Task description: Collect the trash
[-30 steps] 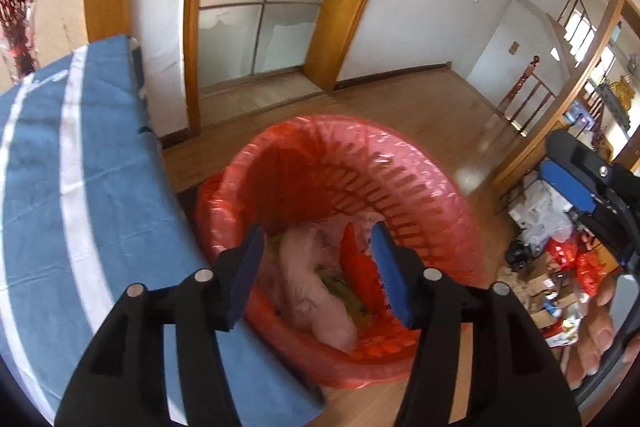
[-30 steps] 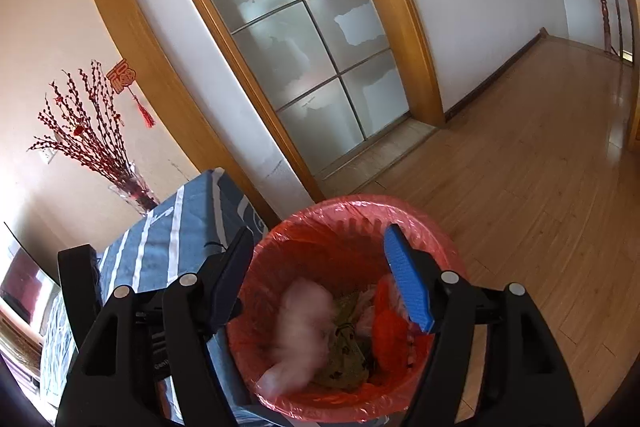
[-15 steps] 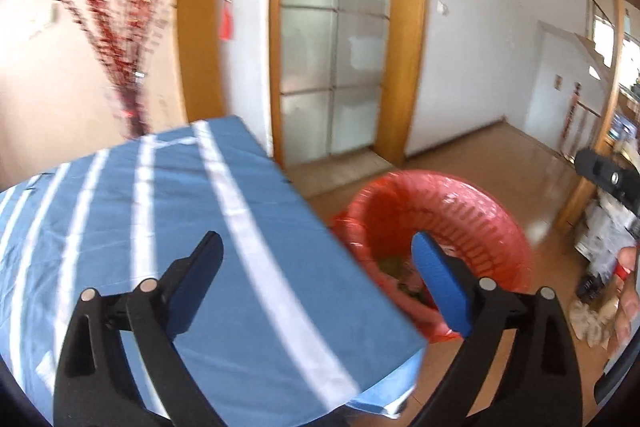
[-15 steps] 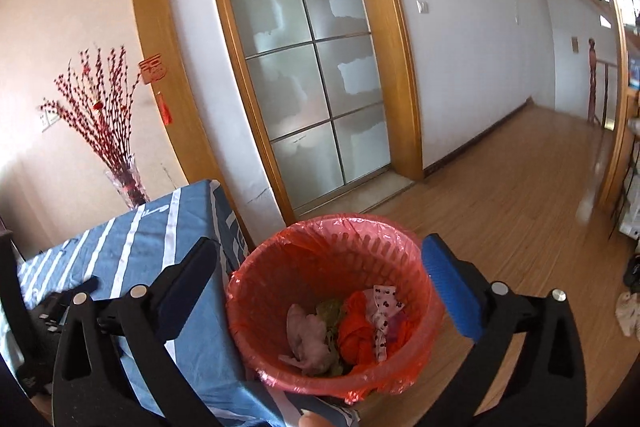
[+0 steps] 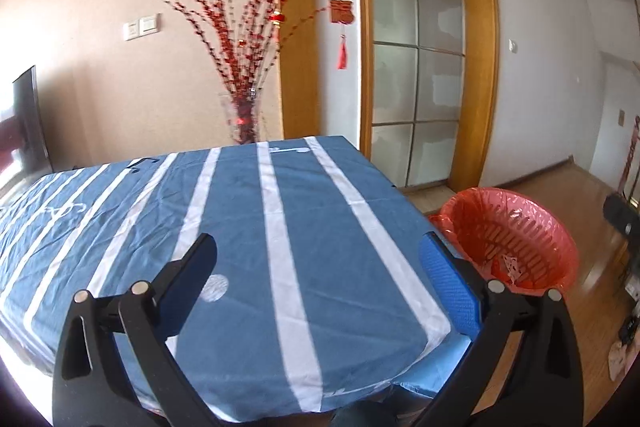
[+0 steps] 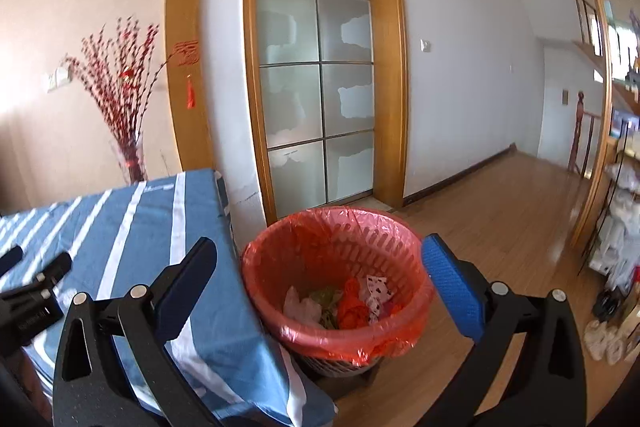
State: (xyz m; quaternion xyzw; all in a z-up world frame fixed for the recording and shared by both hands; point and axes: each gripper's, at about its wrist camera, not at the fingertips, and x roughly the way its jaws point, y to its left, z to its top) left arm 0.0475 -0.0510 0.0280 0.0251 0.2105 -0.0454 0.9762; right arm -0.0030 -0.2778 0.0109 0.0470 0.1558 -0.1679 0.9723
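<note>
A waste basket lined with a red bag [image 6: 400,251] stands on the floor at the table's right end; it also shows in the left wrist view [image 5: 556,239]. Trash [image 6: 340,303] lies in it: pink plastic, orange and green scraps, playing cards. My left gripper [image 5: 318,259] is open and empty above the blue striped tablecloth [image 5: 248,211]. My right gripper [image 6: 318,259] is open and empty, above and in front of the basket. The left gripper's body [image 6: 32,295] shows at the right wrist view's left edge.
A glass vase of red branches [image 5: 244,115] stands behind the table. A frosted glass door [image 6: 316,87] is behind the basket. Wooden floor [image 6: 500,211] stretches right. A shelf with clutter [image 6: 616,227] stands at the far right.
Both grippers have pulled up and back from the basket and opened wider. The left one has swung left over the table. A pink piece dropped into the basket.
</note>
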